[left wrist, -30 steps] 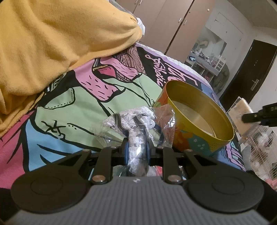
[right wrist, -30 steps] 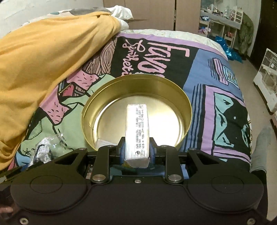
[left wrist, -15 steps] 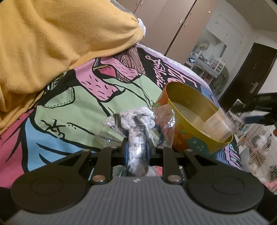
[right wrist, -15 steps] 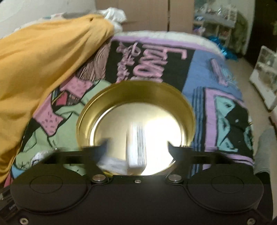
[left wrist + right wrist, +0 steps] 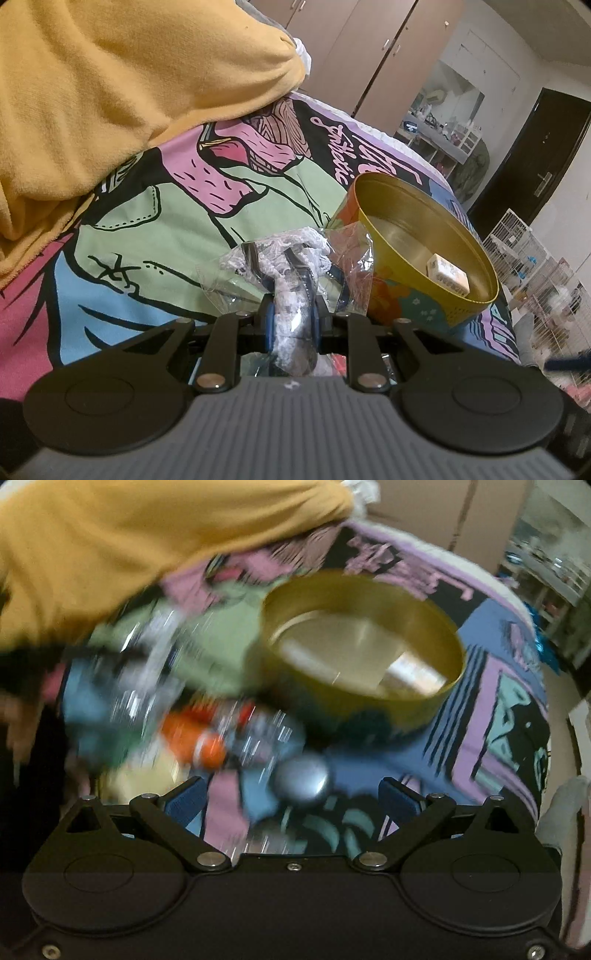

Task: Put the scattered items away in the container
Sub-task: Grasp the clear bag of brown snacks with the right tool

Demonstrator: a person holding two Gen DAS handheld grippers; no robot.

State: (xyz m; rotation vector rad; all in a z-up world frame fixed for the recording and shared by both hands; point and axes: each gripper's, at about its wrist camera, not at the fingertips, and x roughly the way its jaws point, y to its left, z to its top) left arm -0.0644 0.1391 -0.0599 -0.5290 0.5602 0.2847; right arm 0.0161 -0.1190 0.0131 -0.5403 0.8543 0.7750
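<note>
Pinching a clear plastic packet of white lace (image 5: 291,273), the left tongs (image 5: 291,321) stay pressed on its lower part; the packet stands up and forward out of them, its long axis running along the fingers and away from the camera, its crumpled top fanning out above the bed's printed cover (image 5: 155,229). Just to the right of the packet, and apparently touching its plastic, sits the round gold tin (image 5: 424,236) on the bed. Inside it, against the near right wall, lies a small pale wrapped block (image 5: 447,275), its long axis slanting from upper left to lower right in the left view. A yellow blanket (image 5: 129,74) is heaped toward the bed's far left.

From the right camera everything is smeared. The right tongs (image 5: 291,805) are spread wide with nothing between the pads. Ahead of them, on the cover, lie a round grey thing (image 5: 301,779) and an orange item among glinting wrappers (image 5: 199,738); what they are cannot be told through the blur. The tin (image 5: 362,642) stands beyond, up and to the right of the tongs, with the block a pale streak on its floor.
</note>
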